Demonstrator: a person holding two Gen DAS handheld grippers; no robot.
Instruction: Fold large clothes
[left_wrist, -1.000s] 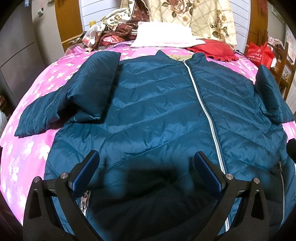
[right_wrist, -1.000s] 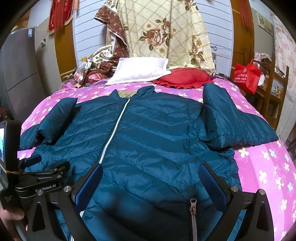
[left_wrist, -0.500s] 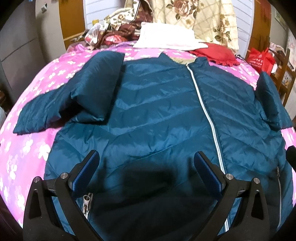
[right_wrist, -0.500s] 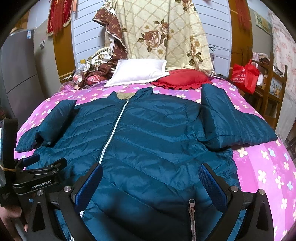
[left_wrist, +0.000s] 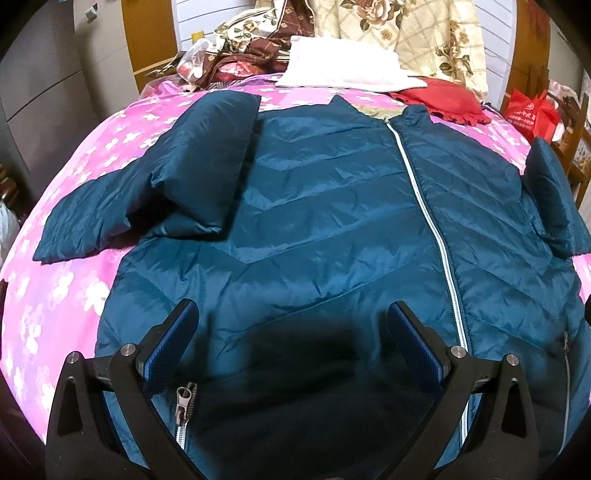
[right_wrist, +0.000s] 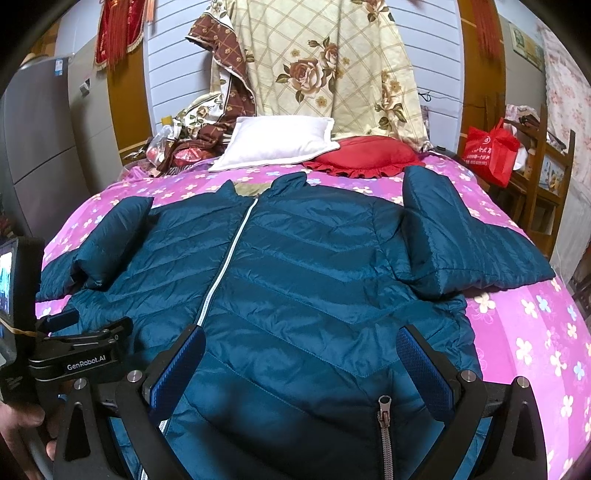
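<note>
A dark teal quilted jacket (left_wrist: 332, 221) lies front up and zipped on a pink flowered bed (left_wrist: 74, 295), collar at the far end. It also shows in the right wrist view (right_wrist: 314, 266). Both sleeves are bent back on themselves, the left sleeve (left_wrist: 177, 184) and the right sleeve (right_wrist: 454, 243). My left gripper (left_wrist: 291, 325) is open and empty above the jacket's lower left panel, near a pocket zip pull (left_wrist: 183, 400). My right gripper (right_wrist: 301, 350) is open and empty above the lower right panel, near the other pocket zip (right_wrist: 384, 406).
A white pillow (right_wrist: 273, 146) and a red cushion (right_wrist: 365, 153) lie at the bed's head, with a floral quilt (right_wrist: 332, 66) hung behind. Piled cloth (left_wrist: 236, 48) sits at the far left. A red bag (right_wrist: 491, 151) stands on wooden shelves to the right. The left hand-held unit (right_wrist: 44, 354) is beside my right gripper.
Both views have shifted slightly: the jacket sits a little lower and nearer in the left view, and the right view has tilted up a bit. Both grippers stay open.
</note>
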